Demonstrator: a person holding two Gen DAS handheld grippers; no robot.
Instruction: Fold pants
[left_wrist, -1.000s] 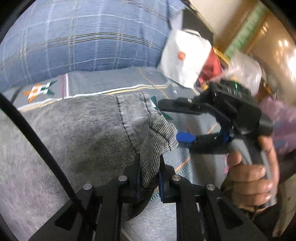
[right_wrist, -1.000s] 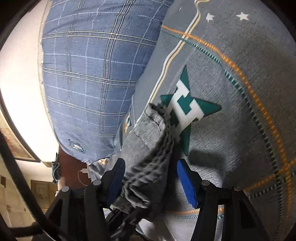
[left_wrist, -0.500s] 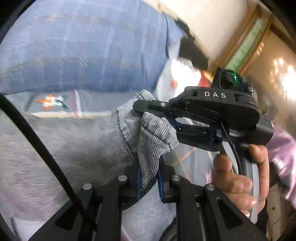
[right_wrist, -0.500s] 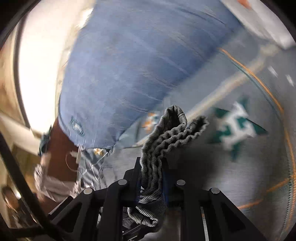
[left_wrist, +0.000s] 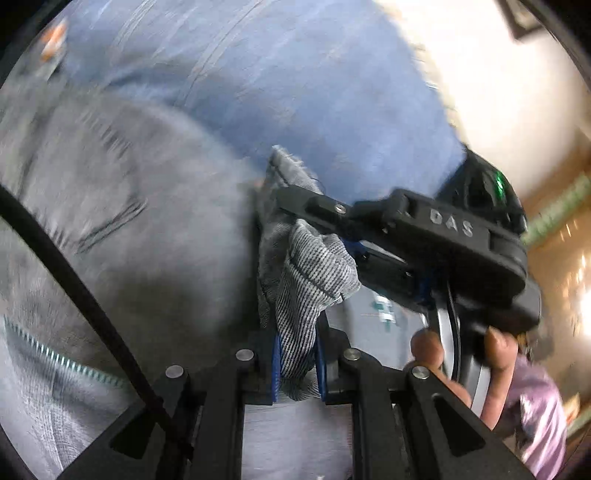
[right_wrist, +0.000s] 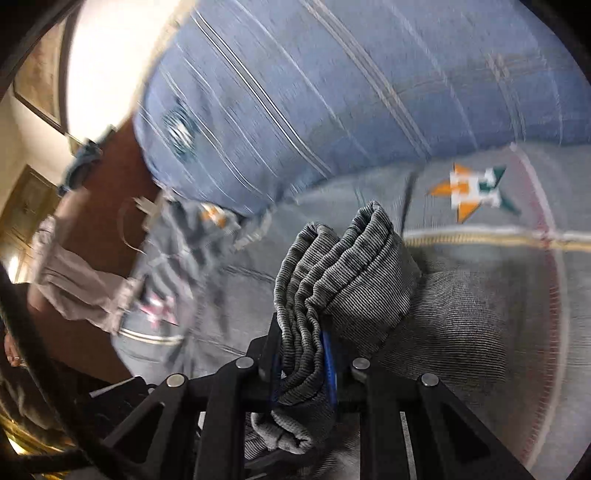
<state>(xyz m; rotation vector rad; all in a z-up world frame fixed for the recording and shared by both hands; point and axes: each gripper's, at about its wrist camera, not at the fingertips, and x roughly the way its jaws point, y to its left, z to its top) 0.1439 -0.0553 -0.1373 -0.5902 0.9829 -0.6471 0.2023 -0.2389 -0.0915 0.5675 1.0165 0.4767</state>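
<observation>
The left tool (left_wrist: 298, 354) is clamped on a bunched edge of the grey pants (left_wrist: 129, 236), the striped cloth pinched between its blue pads (left_wrist: 277, 363). The right tool (right_wrist: 303, 365) has just been closing and now grips another gathered edge of the same pants (right_wrist: 343, 273) — thick folds rise out from between its pads. In the left wrist view the right tool (left_wrist: 295, 221) sits just beyond the left one, its fingers on the same wad of cloth, with a hand (left_wrist: 465, 362) on its grip. The rest of the pants lies spread on the bed cover (right_wrist: 480, 206), a grey sheet with star prints, near a blue checked pillow (right_wrist: 332, 92) at the far side.
</observation>
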